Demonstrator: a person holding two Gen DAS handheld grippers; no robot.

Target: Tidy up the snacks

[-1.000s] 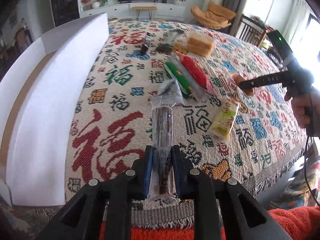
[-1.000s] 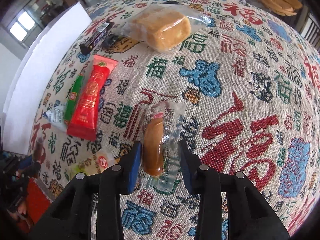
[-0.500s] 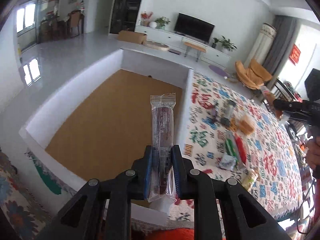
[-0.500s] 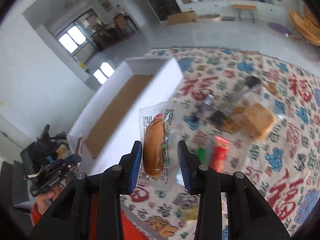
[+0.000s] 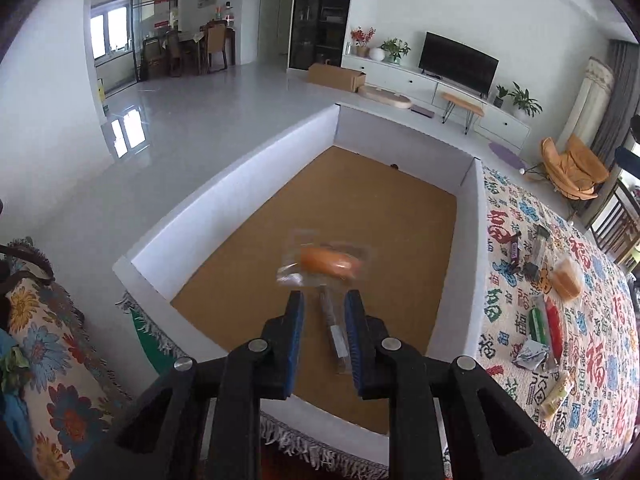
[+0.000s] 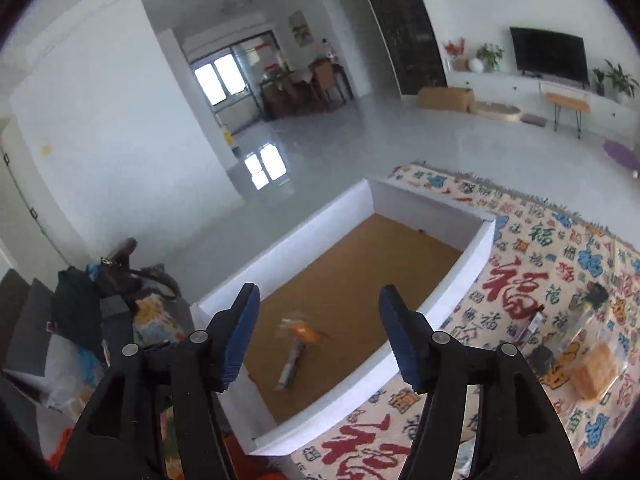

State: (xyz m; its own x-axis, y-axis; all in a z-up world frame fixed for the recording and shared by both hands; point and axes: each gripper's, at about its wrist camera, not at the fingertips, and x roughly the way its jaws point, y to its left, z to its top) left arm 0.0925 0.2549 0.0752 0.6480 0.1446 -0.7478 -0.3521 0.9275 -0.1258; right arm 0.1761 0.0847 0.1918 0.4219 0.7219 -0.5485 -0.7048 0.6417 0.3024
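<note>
Right, both drops look done. Left hand-held gripper [image 5: 324,312] is all but closed and empty. The stick snack [image 5: 331,328] lies on the box [image 5: 240,184] floor beyond it. Right hand-held gripper [image 6: 316,312] is opening with nothing between its jaws. The sausage packet [image 5: 326,262] is blurred over the box, just past the stick. Remaining snacks sit right of the box on the patterned cloth [image 5: 600,360]: yellow pack [image 5: 558,390], then red pack [image 5: 554,324], long axis roughly parallel to the box wall, then bread [image 5: 566,282]. Right hand is probably nearer.
</note>
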